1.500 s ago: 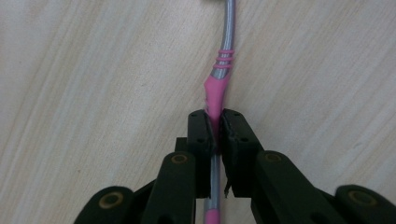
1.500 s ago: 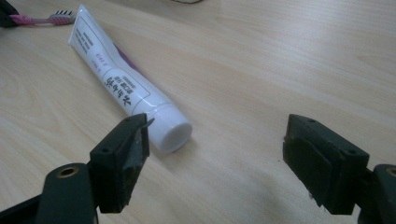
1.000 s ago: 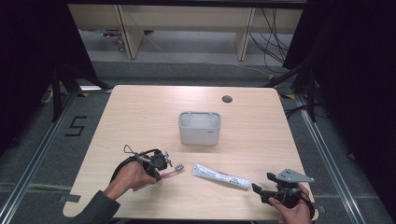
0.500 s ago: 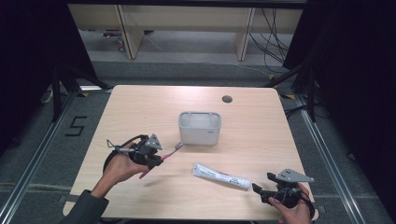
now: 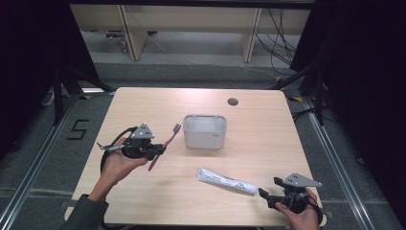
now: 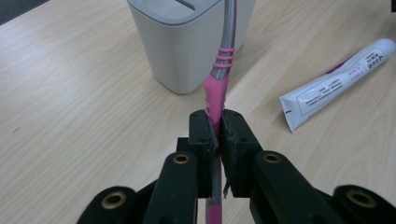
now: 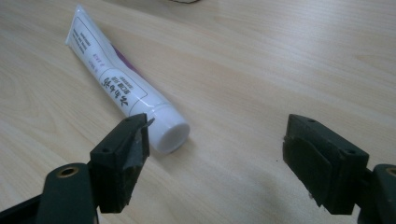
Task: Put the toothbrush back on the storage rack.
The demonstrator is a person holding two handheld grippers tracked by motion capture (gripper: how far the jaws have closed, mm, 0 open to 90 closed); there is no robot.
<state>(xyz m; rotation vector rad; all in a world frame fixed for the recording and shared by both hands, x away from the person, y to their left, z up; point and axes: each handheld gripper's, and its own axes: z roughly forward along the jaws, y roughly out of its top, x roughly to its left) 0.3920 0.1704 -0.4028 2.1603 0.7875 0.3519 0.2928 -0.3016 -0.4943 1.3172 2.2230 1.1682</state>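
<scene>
My left gripper (image 5: 159,151) (image 6: 215,122) is shut on a pink and grey toothbrush (image 5: 164,145) (image 6: 218,88), held above the table's left half with its bristle end tilted up toward the white holder cup (image 5: 204,130) (image 6: 187,42). A white toothpaste tube (image 5: 227,180) (image 7: 123,88) lies flat on the wood to the right of centre, cap toward the right hand. My right gripper (image 5: 265,195) (image 7: 224,149) rests near the table's front right corner, open, its jaws just short of the tube's cap with nothing between them.
The light wooden table (image 5: 268,139) has a small dark round hole (image 5: 233,101) near its back edge. Dark floor and metal frame rails surround it. Shelving legs and cables stand beyond the far edge.
The left hand has lifted the toothbrush off the table and carried it up and toward the holder cup. The right gripper and the toothpaste tube have stayed where they were.
</scene>
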